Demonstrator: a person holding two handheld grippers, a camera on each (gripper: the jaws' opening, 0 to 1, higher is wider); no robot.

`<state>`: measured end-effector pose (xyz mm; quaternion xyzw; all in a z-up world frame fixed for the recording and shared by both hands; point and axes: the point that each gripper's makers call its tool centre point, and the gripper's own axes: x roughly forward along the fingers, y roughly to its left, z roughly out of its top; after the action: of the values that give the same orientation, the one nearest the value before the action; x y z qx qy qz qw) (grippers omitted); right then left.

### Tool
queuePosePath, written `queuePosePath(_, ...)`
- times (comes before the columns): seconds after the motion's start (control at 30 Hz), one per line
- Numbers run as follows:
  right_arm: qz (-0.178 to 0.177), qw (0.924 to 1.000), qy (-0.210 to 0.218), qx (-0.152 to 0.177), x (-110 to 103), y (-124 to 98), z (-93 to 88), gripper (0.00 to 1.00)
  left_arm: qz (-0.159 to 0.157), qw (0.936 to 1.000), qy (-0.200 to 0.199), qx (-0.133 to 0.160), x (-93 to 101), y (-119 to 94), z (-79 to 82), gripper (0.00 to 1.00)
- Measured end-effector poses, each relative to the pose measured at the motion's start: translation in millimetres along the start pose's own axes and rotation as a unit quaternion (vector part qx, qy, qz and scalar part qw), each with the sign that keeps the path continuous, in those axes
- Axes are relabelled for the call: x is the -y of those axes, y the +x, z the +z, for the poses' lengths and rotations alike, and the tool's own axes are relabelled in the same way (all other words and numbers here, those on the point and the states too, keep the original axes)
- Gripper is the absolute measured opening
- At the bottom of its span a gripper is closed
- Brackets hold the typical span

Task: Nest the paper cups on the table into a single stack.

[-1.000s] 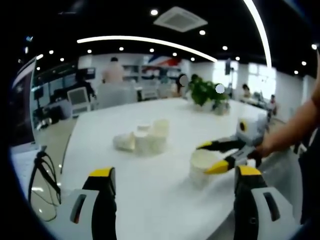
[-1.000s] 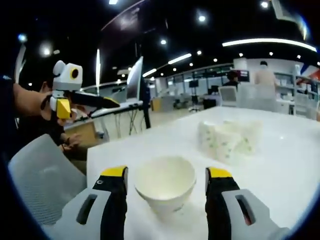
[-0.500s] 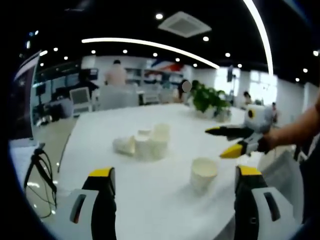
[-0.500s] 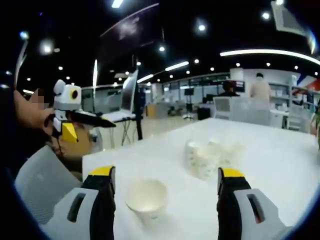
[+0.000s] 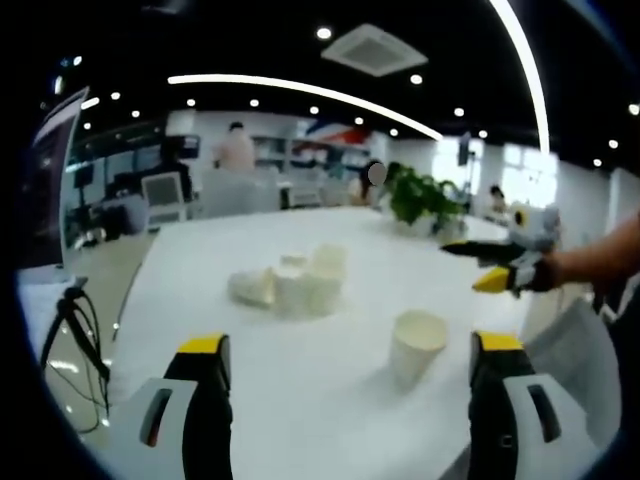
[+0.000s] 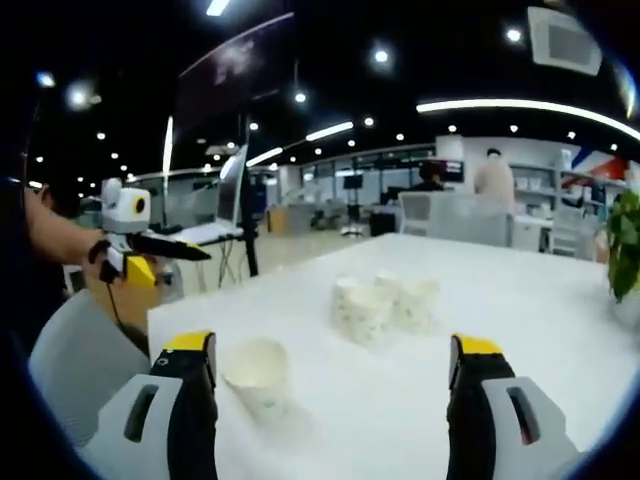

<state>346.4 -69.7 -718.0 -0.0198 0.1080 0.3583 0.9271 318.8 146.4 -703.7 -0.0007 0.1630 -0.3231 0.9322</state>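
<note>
— On the white tabletop (image 5: 330,360), what is seen?

— A single paper cup (image 5: 418,343) stands upright, apart from a cluster of cups (image 5: 292,283) farther back. Both the left gripper (image 5: 350,400) and the right gripper (image 6: 335,400) are held with jaws spread wide, nothing pinched.

— How is the next step best done?

— The lone cup should be gripped gently by its wall, so it is not crushed.

— What differs from earlier?

— One second ago the right jaws bracketed that cup; they have since been drawn back.
</note>
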Motion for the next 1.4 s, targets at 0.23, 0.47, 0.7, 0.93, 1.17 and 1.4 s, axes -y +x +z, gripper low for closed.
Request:
queuePosePath(0.23,-0.029,0.9995,0.008,0.005,17.3,-11.2,-3.5,1.00,0.004,1.0000,0.002,-0.008,-2.8,0.5,-4.3,0.99)
queuePosePath(0.47,-0.038,0.9993,0.007,0.004,29.1,-14.0,-10.3,1.00,0.004,0.9999,0.012,-0.008,0.4,3.2,-4.5,0.99)
queuePosePath(0.7,-0.046,0.9990,0.001,0.002,40.2,-13.9,-12.3,1.00,0.006,0.9998,0.012,-0.012,4.2,5.7,-7.8,0.99)
queuePosePath(0.93,-0.043,0.9990,-0.007,0.001,49.7,-2.9,-9.5,1.00,0.037,0.9987,0.034,0.002,8.8,3.9,-14.5,0.99)
queuePosePath(1.17,-0.045,0.9990,0.000,0.003,63.8,11.1,-5.5,1.00,0.015,0.9996,0.019,-0.018,10.7,10.0,-25.1,0.99)
queuePosePath(1.4,-0.059,0.9976,0.032,0.014,81.8,23.1,2.7,1.00,0.014,0.9992,0.031,-0.023,14.7,12.5,-31.3,0.99)
